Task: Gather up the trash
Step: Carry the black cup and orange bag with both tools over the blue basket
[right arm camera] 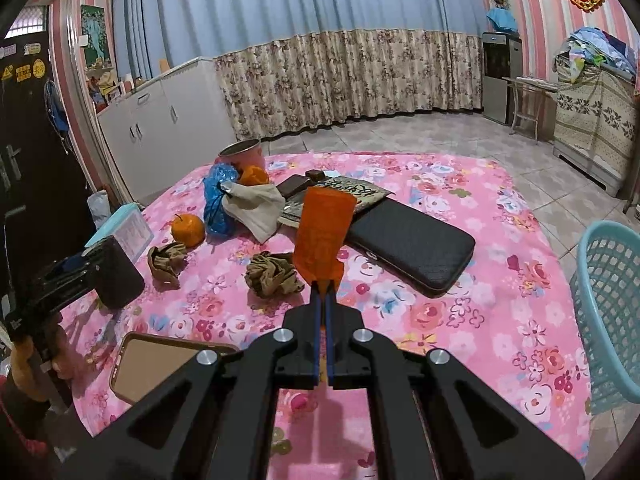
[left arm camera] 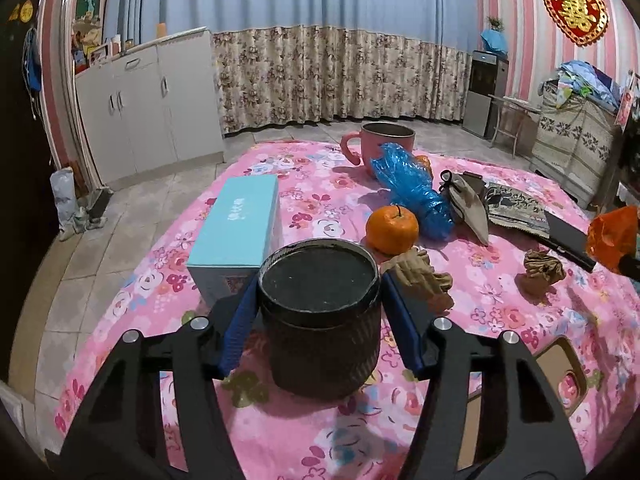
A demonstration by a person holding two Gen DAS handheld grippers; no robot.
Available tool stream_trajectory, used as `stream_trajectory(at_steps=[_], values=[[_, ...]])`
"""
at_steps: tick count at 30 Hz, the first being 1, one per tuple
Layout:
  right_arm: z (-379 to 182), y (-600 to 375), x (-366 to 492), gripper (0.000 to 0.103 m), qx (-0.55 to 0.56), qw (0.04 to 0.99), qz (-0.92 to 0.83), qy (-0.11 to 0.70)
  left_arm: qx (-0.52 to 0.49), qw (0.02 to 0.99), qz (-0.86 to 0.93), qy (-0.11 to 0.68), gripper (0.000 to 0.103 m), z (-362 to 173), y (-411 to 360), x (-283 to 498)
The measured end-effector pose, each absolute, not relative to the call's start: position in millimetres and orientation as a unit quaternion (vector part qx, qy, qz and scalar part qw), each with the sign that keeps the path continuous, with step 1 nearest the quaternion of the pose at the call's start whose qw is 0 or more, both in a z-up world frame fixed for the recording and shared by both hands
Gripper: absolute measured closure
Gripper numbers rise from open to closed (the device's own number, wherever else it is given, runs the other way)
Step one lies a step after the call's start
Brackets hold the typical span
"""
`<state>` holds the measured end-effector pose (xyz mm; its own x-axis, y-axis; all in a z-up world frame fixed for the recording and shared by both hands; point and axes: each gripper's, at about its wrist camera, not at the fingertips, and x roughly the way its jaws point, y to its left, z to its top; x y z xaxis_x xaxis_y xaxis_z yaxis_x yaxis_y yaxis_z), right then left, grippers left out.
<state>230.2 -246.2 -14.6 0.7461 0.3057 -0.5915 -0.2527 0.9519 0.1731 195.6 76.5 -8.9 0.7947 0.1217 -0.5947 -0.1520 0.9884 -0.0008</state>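
A pink floral tablecloth (right arm camera: 460, 312) is spread over the table; a phone (right arm camera: 160, 364) is laid at seven o'clock of the right view; a black cup (left arm camera: 320, 320) is clamped between the pads of the left gripper (left arm camera: 320, 308); an orange wrapper (right arm camera: 322, 236) is pinched in the closed right gripper (right arm camera: 325, 292); two crumpled brown papers (right arm camera: 272, 276) are left just beyond, near an orange (right arm camera: 188, 229); a teal basket (right arm camera: 612, 312) is seen at three o'clock, off the table; tiled floor, white cabinets (left arm camera: 148, 108) and curtains (right arm camera: 340, 76) are seen farthest.
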Motion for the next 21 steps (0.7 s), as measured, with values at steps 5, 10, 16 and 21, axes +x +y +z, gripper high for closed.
stream_trajectory(at_steps=[5, 10, 16, 21], values=[[-10, -245, 229, 0.101, 0.039, 0.935, 0.153, 0.318, -0.024, 0.954, 0.062, 0.292, 0.043, 13, 65, 188], [3, -259, 229, 0.101, 0.041, 0.941, 0.150, 0.301, -0.014, 0.960, 0.037, 0.276, 0.043, 39, 35, 197], [24, -306, 235, 0.101, 0.055, 0.952, 0.120, 0.277, -0.006, 0.966, -0.005, 0.257, 0.043, 65, -19, 223], [40, -364, 236, 0.101, 0.069, 0.960, 0.072, 0.261, 0.010, 0.968, -0.054, 0.245, 0.043, 80, -87, 246]])
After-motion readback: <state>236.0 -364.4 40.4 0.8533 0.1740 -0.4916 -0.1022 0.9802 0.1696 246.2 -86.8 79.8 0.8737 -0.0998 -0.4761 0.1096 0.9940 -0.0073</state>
